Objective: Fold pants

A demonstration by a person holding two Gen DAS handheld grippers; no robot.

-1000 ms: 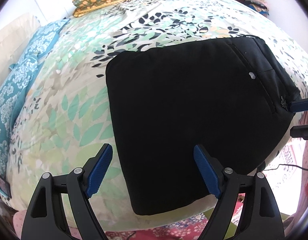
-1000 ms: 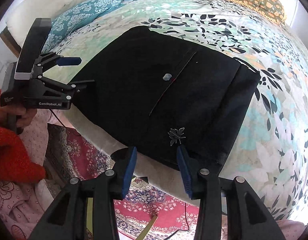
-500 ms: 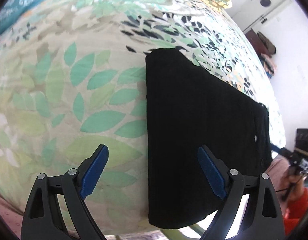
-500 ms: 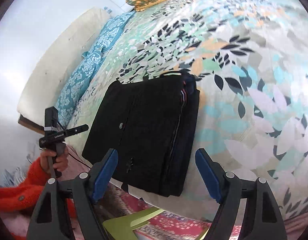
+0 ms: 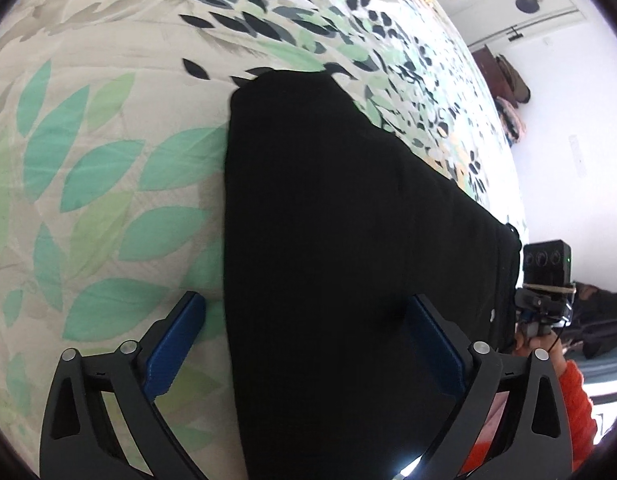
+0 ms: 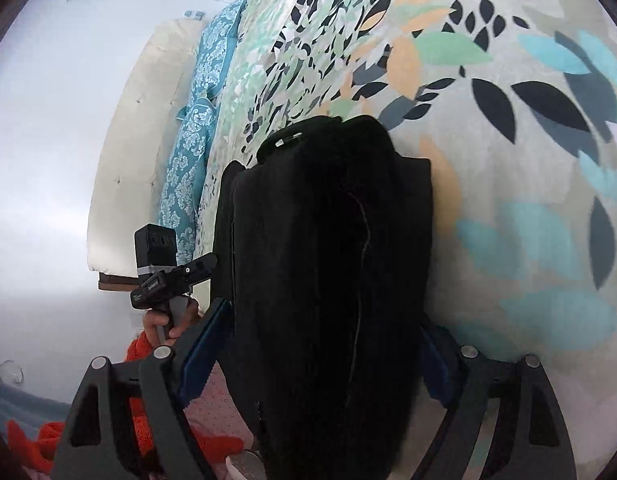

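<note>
The pants (image 5: pixel 348 260) are showing solid black against a bedspread (image 5: pixel 100 168) that is carrying green, teal, orange and dark navy leaves on a pale ground. Blue pads are lining the black left gripper (image 5: pixel 308 344) and right gripper (image 6: pixel 320 356). A turquoise damask pillow (image 6: pixel 196 128) is lying beside a cream headboard (image 6: pixel 136 152).

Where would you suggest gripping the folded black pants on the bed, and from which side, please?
Take the folded black pants at their two short ends, one gripper at each, coming in level with the bedspread. The bundle is a thick, flat stack, so opposite edges lift it evenly. The left gripper and the right gripper already straddle those edges, jaws open.
</note>
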